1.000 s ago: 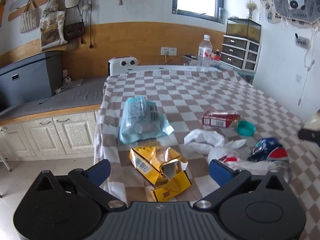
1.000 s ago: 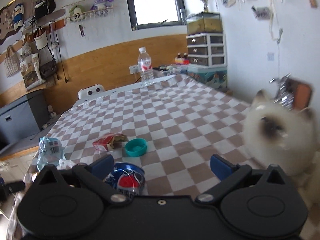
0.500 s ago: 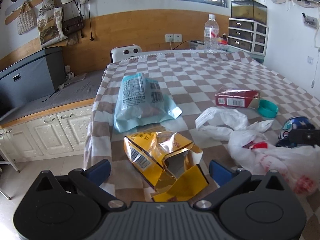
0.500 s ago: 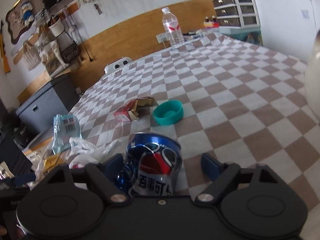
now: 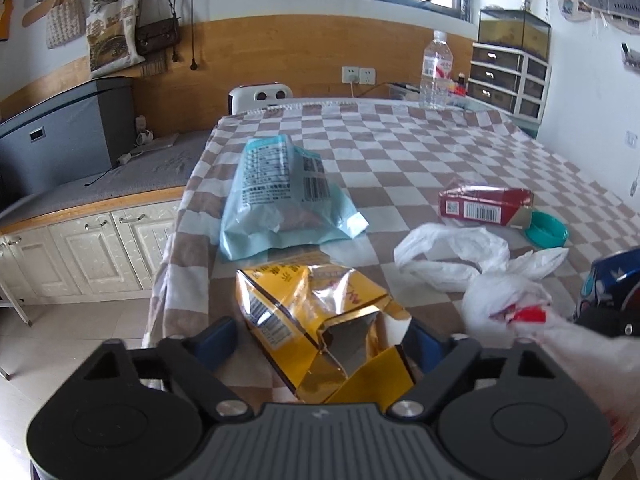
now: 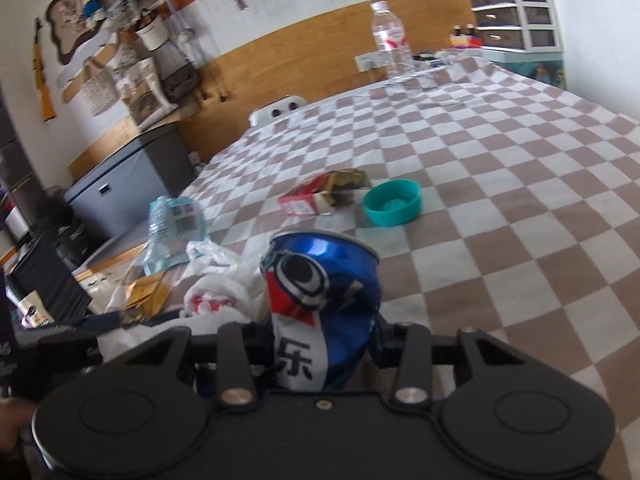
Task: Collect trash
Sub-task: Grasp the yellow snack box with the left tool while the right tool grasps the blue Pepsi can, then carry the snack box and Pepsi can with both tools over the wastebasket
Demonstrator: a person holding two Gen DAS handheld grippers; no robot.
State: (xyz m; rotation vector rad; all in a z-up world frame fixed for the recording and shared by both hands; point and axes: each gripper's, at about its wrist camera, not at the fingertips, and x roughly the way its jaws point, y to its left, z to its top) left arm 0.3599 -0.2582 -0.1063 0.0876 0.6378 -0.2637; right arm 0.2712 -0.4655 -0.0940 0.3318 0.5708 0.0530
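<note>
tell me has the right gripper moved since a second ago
Yes: the right gripper came down onto the blue can, closing around it; the water bottle sits higher in view.

On the checked tablecloth (image 5: 420, 152): one crushed blue cola can (image 6: 324, 292) at near right; one torn yellow foil packet (image 5: 320, 320) at near centre; one pale blue snack bag (image 5: 280, 200) beyond it at left; one white plastic bag (image 5: 472, 260) right of centre; one red carton (image 5: 484, 206) and one teal lid (image 5: 548, 232) at right; one clear water bottle (image 5: 436, 70) at the far edge.
</note>
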